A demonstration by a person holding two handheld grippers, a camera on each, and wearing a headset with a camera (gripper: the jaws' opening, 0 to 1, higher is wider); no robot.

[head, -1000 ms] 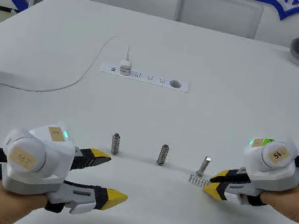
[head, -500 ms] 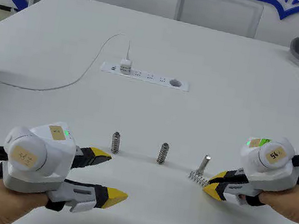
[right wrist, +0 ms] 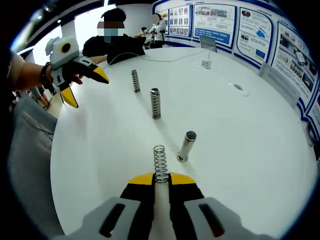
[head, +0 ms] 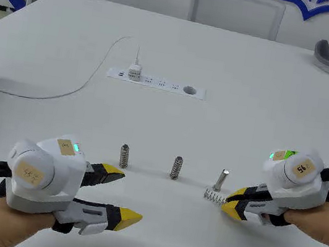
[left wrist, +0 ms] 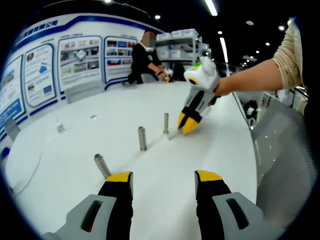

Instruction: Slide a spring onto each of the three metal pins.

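My right tongs (head: 227, 204) are clamped on one end of a spring (head: 214, 197), which sticks out just beside the bare pin (head: 221, 179) on the white surface (head: 249, 99). My left tongs (head: 129, 196) hang wide open and empty, near the left pin (head: 124, 155) and middle pin (head: 176, 167), each already wearing a spring

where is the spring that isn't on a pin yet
In the head view the spring is at the right, held at one end by the right gripper, beside the bare pin.
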